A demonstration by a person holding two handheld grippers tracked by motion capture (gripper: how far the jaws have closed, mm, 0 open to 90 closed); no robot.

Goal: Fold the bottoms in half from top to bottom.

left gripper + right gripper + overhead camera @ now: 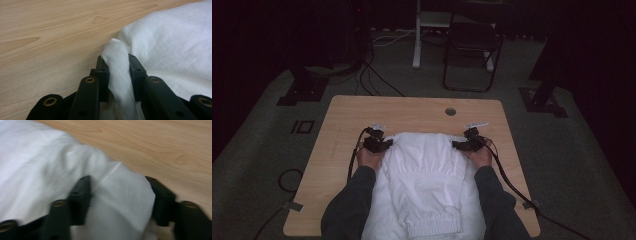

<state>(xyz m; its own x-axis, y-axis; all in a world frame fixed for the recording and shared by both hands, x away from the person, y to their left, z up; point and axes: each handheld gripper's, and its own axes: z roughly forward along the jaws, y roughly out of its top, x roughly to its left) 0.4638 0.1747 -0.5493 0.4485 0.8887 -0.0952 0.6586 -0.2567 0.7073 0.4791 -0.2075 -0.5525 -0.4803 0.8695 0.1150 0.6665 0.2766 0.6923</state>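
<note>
- High view: white garment (424, 175) lies flat mid-table (342, 115), hem hanging toward the person; one gripper at each far corner.
- Left gripper (377, 145) is clamped on a bunched pinch of the cloth edge; in left gripper view the fold (117, 67) sits squeezed between the jaws. Good hold, keep it.
- Right gripper (469, 145): jaws straddle a fat hump of fabric (122, 202), pads seemingly not pressing yet; frame blurred.
- Judgement: close right fully on the layers before lifting, then raise both corners evenly.
- Cloth thin, soft, woven, lightly creased, ribbed hem; tabletop pale wood grain, smooth, rounded corners.
</note>
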